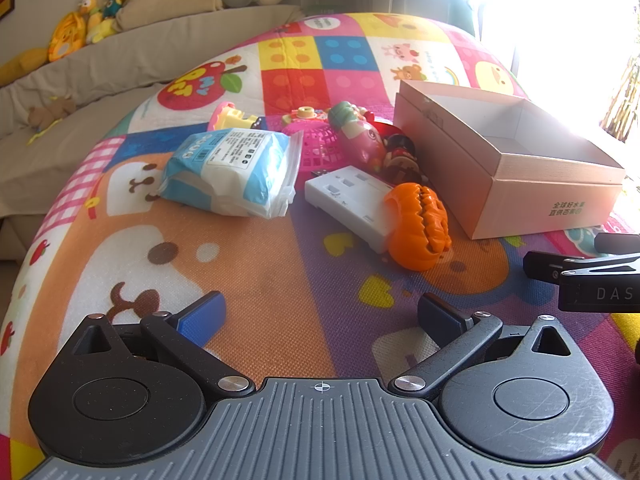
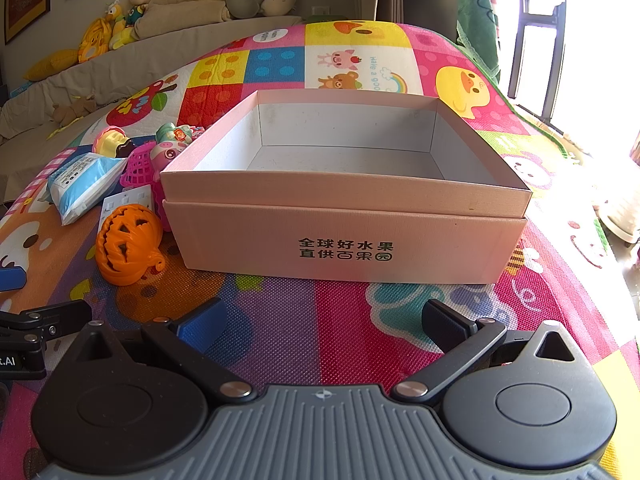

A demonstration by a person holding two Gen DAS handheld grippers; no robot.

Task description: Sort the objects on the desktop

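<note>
Nearest in the left wrist view, the left tongs (image 1: 320, 316) stand spread wide with nothing between them, hanging over bare play mat (image 1: 248, 264). The right tongs (image 2: 322, 320) are just as wide and just as empty, aimed squarely at the front wall of the pink box (image 2: 344, 236).

Just beyond the left tongs lies the pile to be sorted. Closest is the orange pumpkin (image 1: 418, 226), leaning against a white power strip (image 1: 352, 200). To their left sits a blue-and-white tissue pack (image 1: 232, 170), apart from the others. Behind these are a pink basket (image 1: 316, 148) and a pig toy (image 1: 360, 136), crowded together with small things too tangled to name. The box stands to the right of the pile, open and empty inside.

Nothing seems sorted yet, so the step in hand is likely a first pick. The pumpkin looks the easiest start: nearest, free on its near side, close to the box. It is round and slotted, so close across its widest part rather than on the ribs, or it may roll off the power strip. Lift straight up before swinging right, clearing the box rim. Keep the right tongs back from that path.
</note>
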